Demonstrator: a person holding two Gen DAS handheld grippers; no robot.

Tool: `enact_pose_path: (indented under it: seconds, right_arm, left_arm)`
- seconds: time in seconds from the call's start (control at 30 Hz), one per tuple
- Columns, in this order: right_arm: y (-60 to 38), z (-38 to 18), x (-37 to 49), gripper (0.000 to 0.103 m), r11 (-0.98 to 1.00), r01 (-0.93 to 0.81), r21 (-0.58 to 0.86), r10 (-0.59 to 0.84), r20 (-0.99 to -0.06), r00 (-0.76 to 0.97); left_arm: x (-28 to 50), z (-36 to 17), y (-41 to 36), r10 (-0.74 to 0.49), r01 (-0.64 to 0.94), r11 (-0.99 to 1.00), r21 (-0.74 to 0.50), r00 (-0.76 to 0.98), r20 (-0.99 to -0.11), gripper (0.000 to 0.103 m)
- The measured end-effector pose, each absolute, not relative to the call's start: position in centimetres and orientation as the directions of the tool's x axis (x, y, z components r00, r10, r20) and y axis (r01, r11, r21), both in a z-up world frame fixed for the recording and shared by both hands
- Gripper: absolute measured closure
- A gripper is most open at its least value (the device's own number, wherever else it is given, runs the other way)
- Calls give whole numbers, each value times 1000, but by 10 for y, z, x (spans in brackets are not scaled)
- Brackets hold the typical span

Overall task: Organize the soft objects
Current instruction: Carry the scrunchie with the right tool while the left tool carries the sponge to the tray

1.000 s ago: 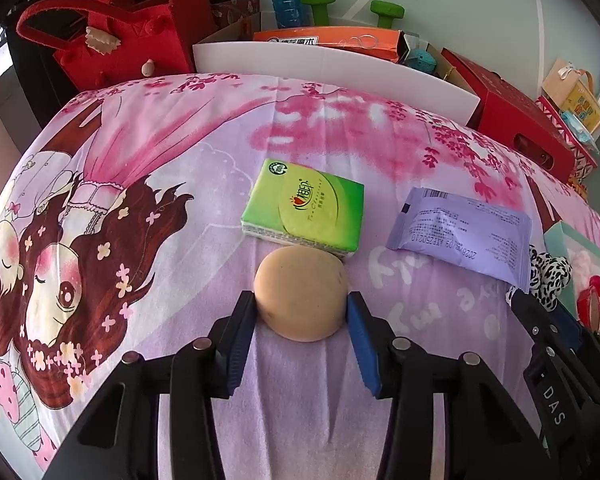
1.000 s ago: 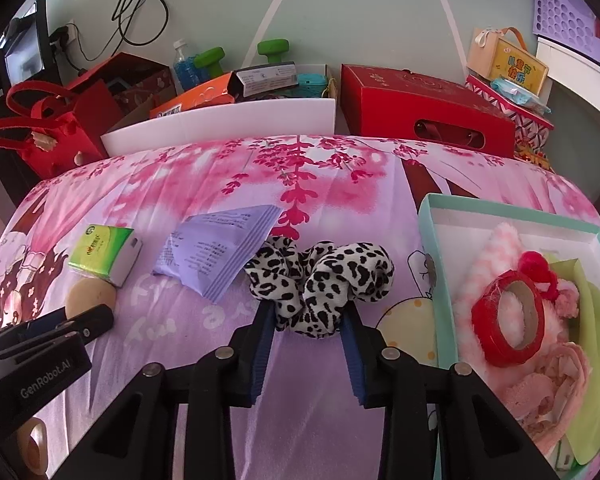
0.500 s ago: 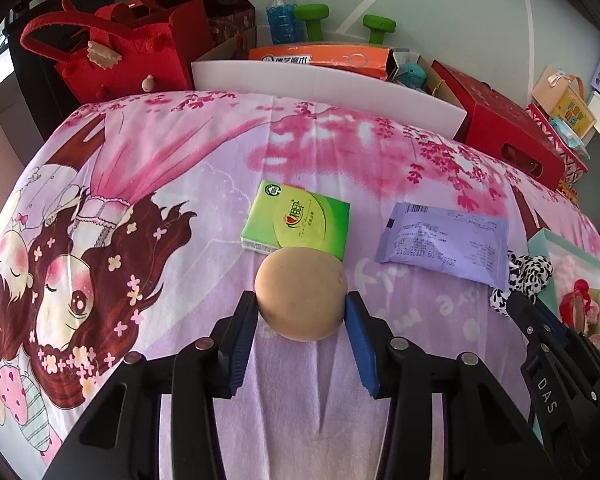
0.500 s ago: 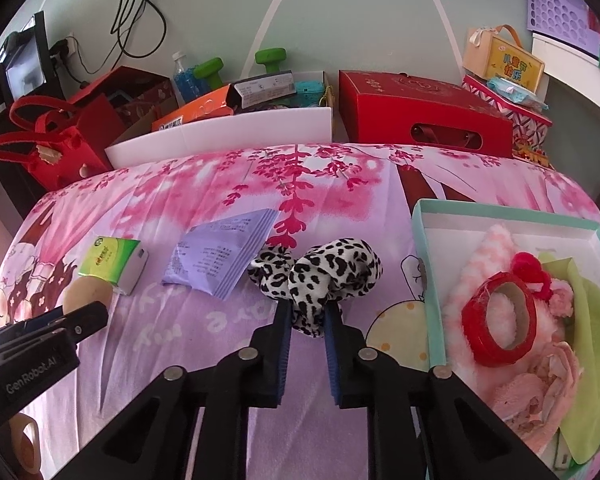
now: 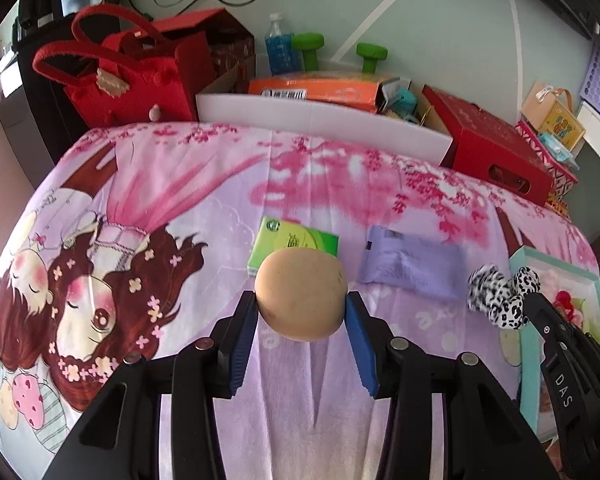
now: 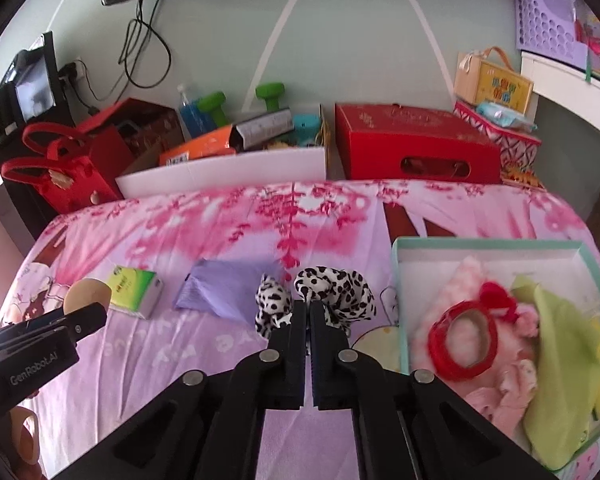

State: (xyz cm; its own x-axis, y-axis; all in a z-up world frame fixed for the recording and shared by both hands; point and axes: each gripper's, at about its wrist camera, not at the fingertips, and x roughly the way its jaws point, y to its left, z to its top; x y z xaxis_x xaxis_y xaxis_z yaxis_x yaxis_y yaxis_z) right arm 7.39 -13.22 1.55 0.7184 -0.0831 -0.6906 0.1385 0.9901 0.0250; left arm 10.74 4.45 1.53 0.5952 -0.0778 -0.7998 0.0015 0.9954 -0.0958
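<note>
- Bright, even daylight across the pink bedsheet [image 5: 204,184]; blown-out white patch low at the far left of the left wrist view.
- Soft, shallow shadows only: faint one beneath the tan ball [image 5: 301,294] between the left gripper [image 5: 301,312] pads.
- Motion blur on the purple packet [image 5: 409,264] ahead and to the right of the left gripper; smeared print likewise on the green tissue pack [image 6: 134,290].
- Sharper on the black fingers [image 6: 288,344] of the right gripper [image 6: 308,308] in the near field.
- Strong fisheye bending toward the edges, black vignette at every corner.
- Mild sheen on the pale wall [image 6: 359,40] far ahead.
</note>
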Motion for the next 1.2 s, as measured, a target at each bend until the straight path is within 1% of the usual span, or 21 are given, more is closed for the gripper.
enact_pose_path:
  seconds: [0.2,0.5,0.63,0.9,1.2]
  right_arm:
    - [-136,15,74,101,989,146,30,-84,-697,712]
    - [-143,34,62,101,986,162,29,-104,-654,749]
    - [-148,47,54,101,983,181,23,-127,-625,770]
    - [-173,68,35,101,969,249,12,-196,-577,793]
    - [-217,75,18,101,936,351,25,-277,-563,779]
  left_arm:
    - [104,23,43,-81,7,995,-96,611,-787,57]
    - [99,33,40,-88,15,995,-102,631,-771,57]
    - [97,41,34,-119,39,992,-123,644,-756,57]
    - [91,53,0,-190,126,982,-142,652,-734,57]
    - [86,57,-49,-239,235,966,-110,641,-729,57]
